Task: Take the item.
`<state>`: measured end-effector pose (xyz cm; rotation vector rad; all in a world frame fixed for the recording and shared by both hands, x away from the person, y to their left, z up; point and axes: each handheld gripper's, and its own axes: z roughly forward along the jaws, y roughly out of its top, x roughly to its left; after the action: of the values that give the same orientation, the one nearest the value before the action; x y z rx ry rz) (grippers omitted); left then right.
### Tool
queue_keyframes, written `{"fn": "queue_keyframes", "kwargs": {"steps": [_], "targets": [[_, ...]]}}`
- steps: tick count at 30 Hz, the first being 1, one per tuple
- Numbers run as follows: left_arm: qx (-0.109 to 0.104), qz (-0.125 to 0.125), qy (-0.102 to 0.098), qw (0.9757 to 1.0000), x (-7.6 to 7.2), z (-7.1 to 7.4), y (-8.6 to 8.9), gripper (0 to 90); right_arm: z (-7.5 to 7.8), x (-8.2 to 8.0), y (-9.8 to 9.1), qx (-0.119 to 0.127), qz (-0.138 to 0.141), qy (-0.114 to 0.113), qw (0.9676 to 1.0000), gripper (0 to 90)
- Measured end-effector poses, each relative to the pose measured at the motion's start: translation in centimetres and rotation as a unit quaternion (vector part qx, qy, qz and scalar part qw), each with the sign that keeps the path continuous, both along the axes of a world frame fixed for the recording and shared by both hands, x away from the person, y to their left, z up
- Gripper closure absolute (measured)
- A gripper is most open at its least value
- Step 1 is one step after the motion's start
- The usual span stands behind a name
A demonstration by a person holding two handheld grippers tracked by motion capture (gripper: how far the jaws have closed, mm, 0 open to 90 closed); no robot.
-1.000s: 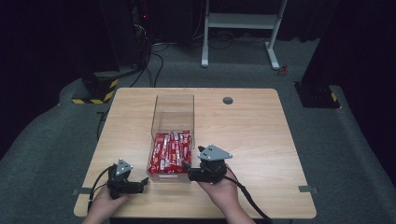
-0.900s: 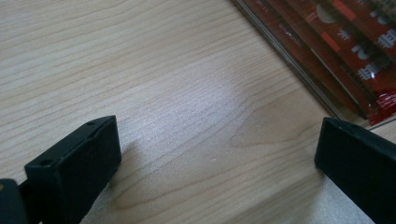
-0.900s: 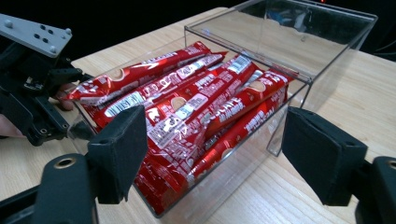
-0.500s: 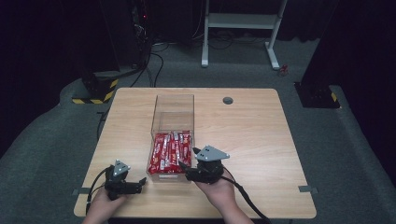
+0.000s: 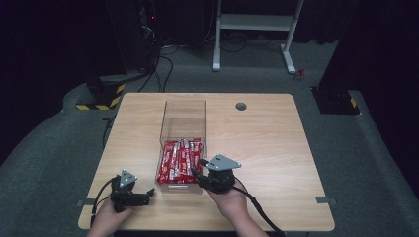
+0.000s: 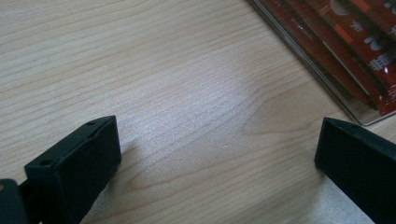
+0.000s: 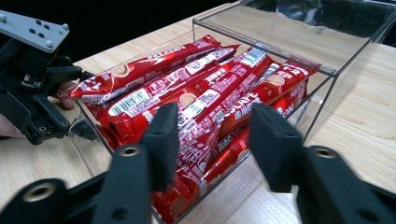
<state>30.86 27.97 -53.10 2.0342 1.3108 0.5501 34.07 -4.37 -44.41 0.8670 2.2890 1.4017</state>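
A clear plastic box stands on the wooden table, and its near half is packed with red snack sachets. My right gripper reaches into the box's near right corner. In the right gripper view its jaws have just been closing, with several sachets in the gap between them; the pads do not visibly press on any. My left gripper rests low on the table left of the box's near corner. Its jaws stand wide open over bare wood, and the box's corner lies ahead to the right.
A round cable hole sits at the far middle of the table. Cables trail from both grippers over the near edge. A white desk frame and dark equipment stand on the floor beyond.
The right gripper has edged slightly left toward the box's near corner. The left gripper has stayed where it was.
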Motion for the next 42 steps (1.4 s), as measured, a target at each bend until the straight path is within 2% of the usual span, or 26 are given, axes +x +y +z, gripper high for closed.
{"fn": "queue_keyframes", "kwargs": {"steps": [3, 5, 11, 17, 23, 42], "targets": [[0.002, -0.001, 0.001, 1.0, 0.0, 0.0, 0.0, 0.7, 0.0, 0.0, 0.1, 0.001, -0.005, -0.001, 1.0, 63.5], [-0.002, 0.0, 0.001, 1.0, -0.1, 0.0, 0.0, 0.7, -0.1, 0.0, 0.1, 0.005, -0.011, 0.006, 0.9999, 69.9], [-0.001, 0.0, 0.0, 1.0, -0.2, 0.0, -0.1, 0.7, -0.3, 0.0, 0.5, -0.003, -0.019, 0.018, 0.9996, 73.1], [0.0, -0.001, 0.0, 1.0, -0.3, 0.0, 0.0, 0.7, -0.6, 0.1, 0.7, -0.008, -0.027, 0.018, 0.9994, 76.3], [0.0, -0.001, 0.0, 1.0, -0.3, 0.0, -0.1, 0.7, -0.7, 0.0, 0.7, -0.008, -0.034, 0.014, 0.9993, 89.5], [-0.003, 0.0, 0.001, 1.0, -0.2, 0.0, -0.1, 0.7, -0.3, -1.0, -0.1, 0.016, -0.021, 0.019, 0.9995, 90.0]]}}
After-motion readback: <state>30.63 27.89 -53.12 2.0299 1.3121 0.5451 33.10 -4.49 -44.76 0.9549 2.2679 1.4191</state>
